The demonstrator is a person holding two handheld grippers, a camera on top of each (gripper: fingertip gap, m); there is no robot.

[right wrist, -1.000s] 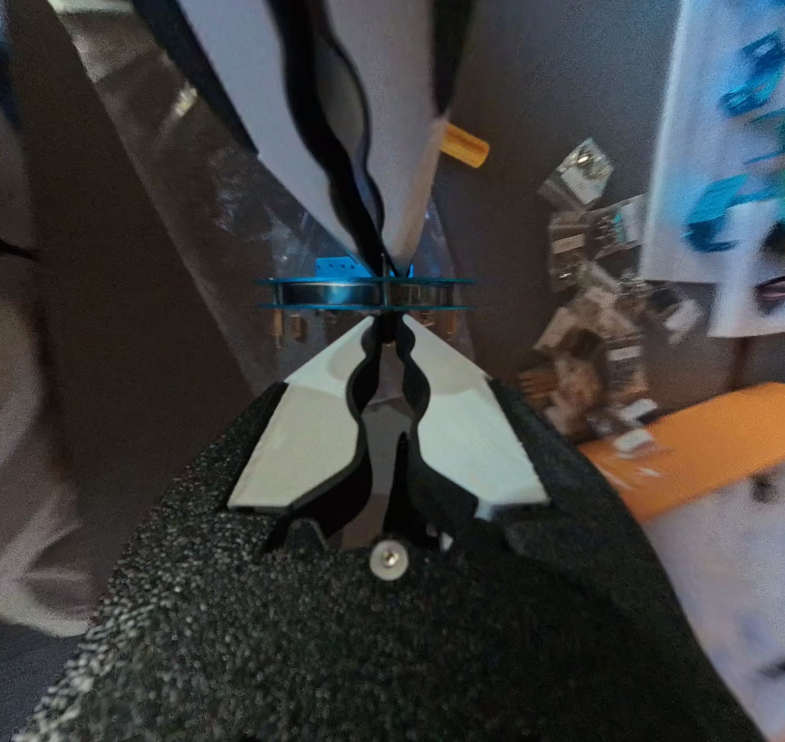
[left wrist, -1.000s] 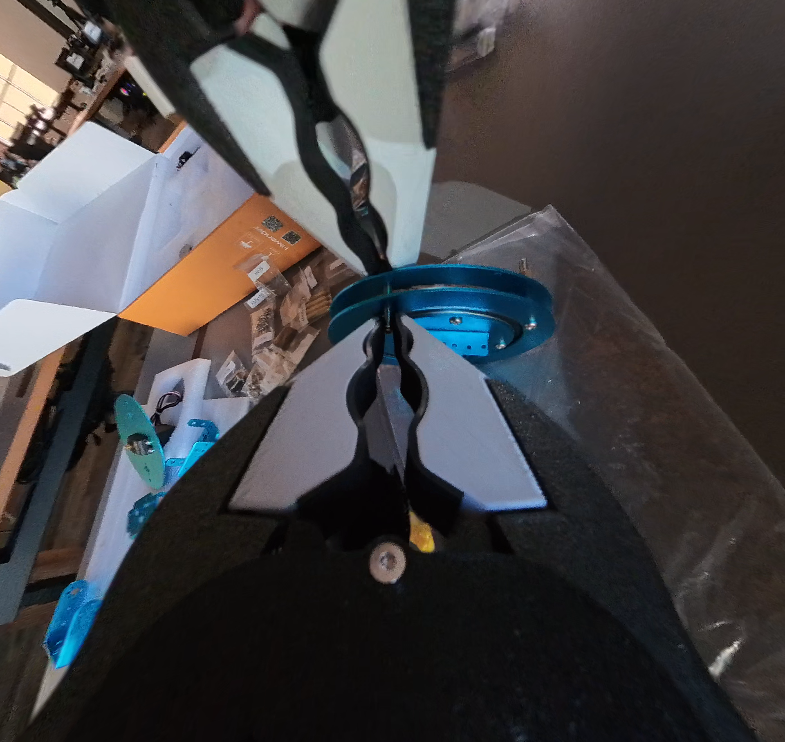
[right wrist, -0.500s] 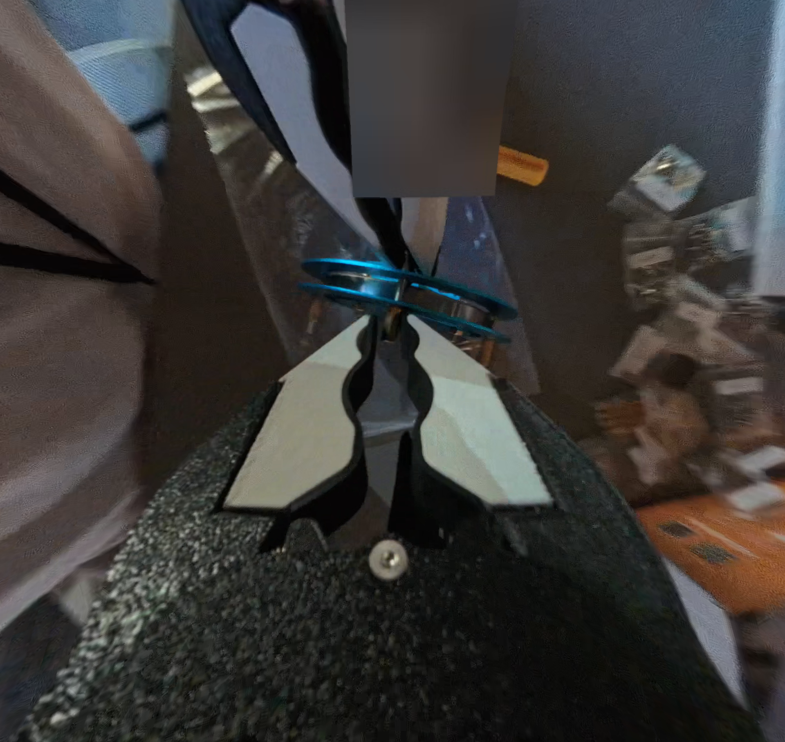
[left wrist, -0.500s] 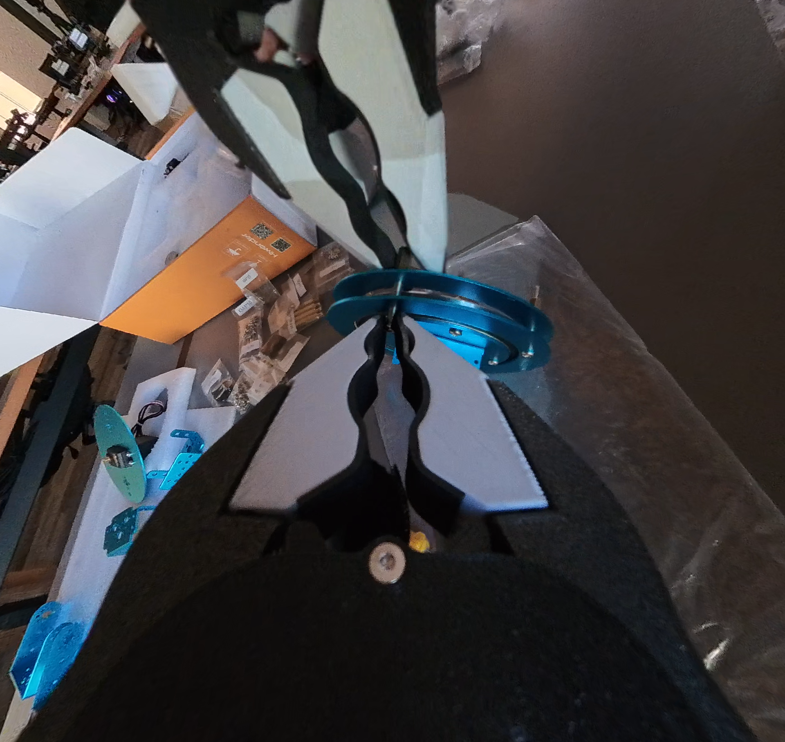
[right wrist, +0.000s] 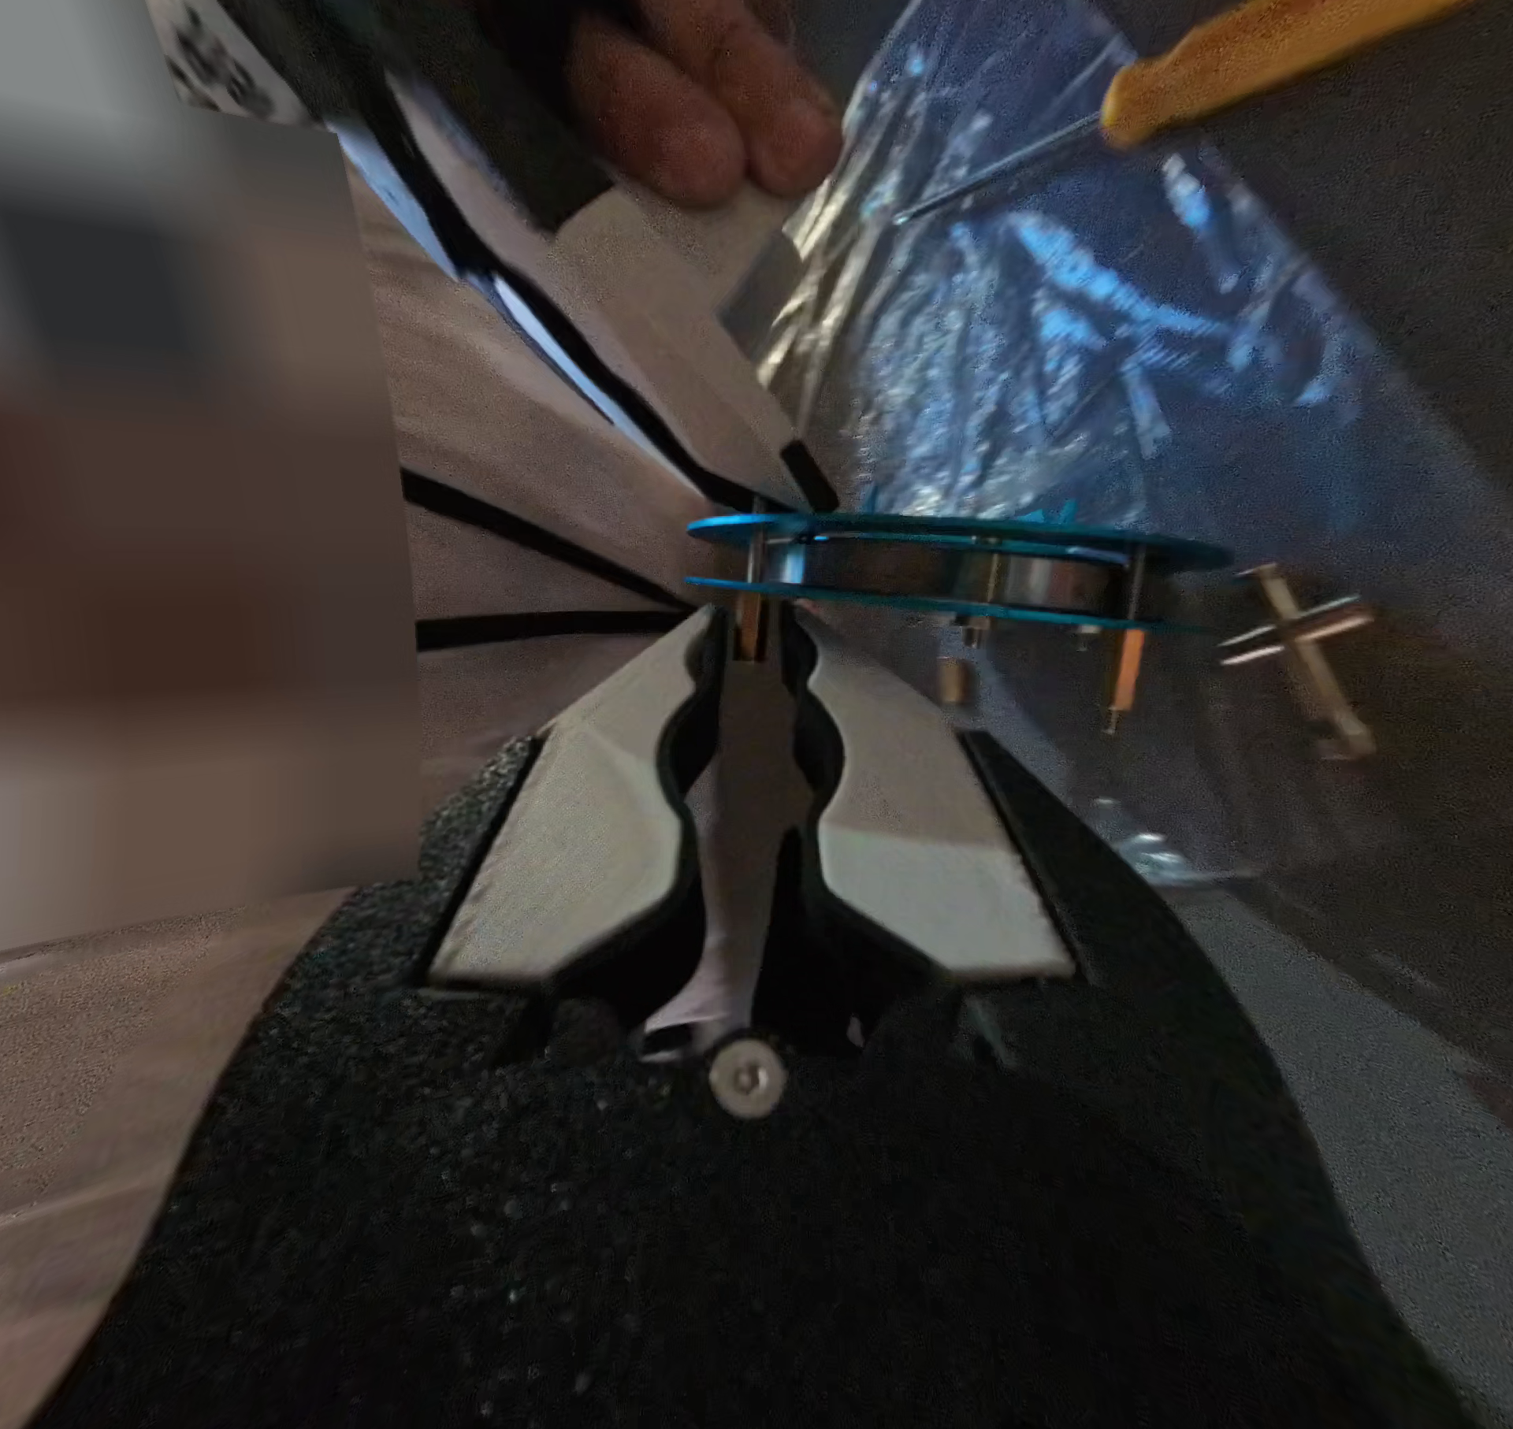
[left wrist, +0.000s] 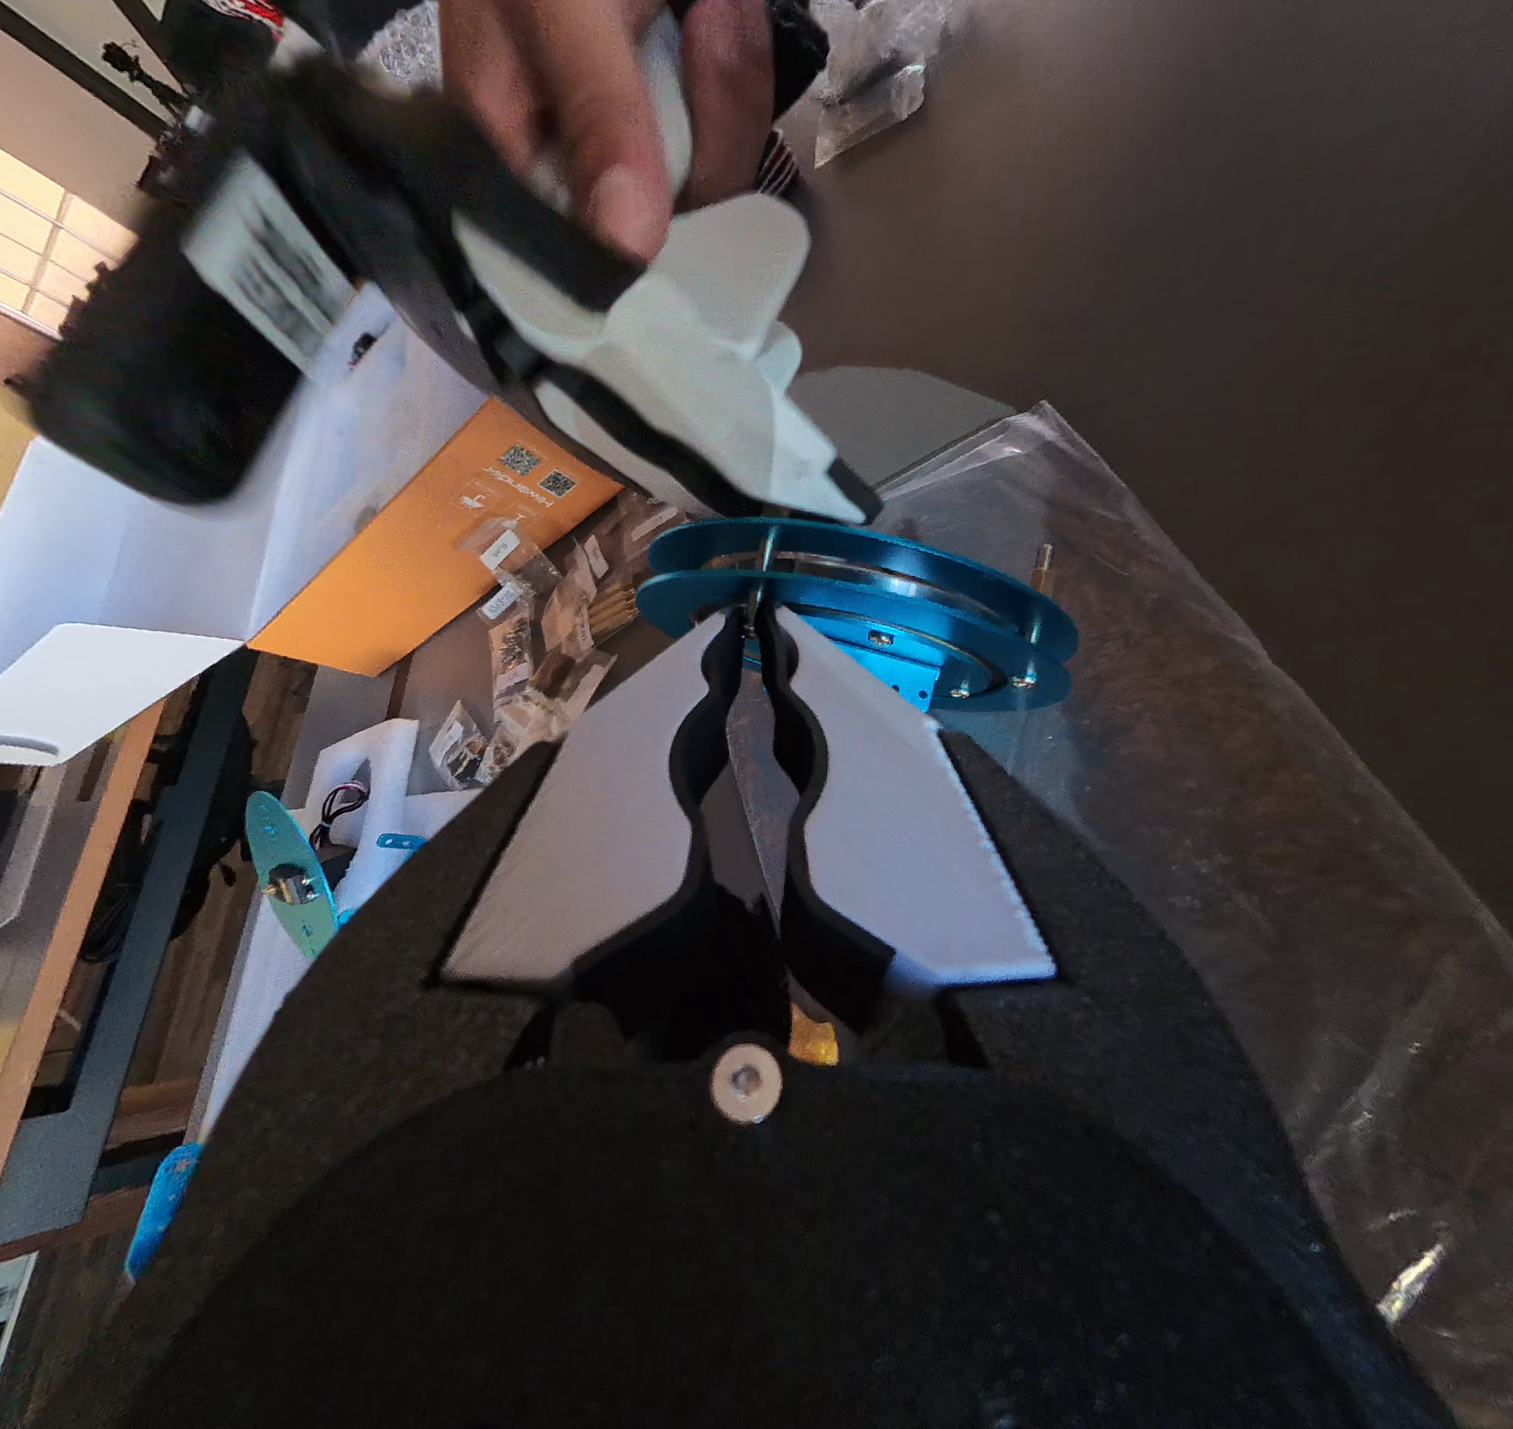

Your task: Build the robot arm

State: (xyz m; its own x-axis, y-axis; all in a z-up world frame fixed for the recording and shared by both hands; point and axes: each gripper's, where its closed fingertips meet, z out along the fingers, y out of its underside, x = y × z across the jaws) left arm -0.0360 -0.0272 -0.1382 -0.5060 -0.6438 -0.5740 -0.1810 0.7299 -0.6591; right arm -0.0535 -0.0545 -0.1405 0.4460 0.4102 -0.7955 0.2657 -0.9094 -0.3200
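While the blue two-disc assembly (left wrist: pixel 860 620) hangs above the clear plastic bag (left wrist: pixel 1228 817), we see our left gripper (left wrist: pixel 755 622) clamped on its rim post at 9 o'clock, and the right gripper (right wrist: pixel 751 637) closed on a brass standoff. We judge steady, level, matched grips best. The right view is blurred; whether the far gripper's tips touch the disc, we cannot tell.

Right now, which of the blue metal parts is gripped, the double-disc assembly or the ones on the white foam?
The double-disc assembly. Both the left gripper and the right gripper pinch it at its rim, above the clear plastic bag. The blue parts on the white foam lie untouched.
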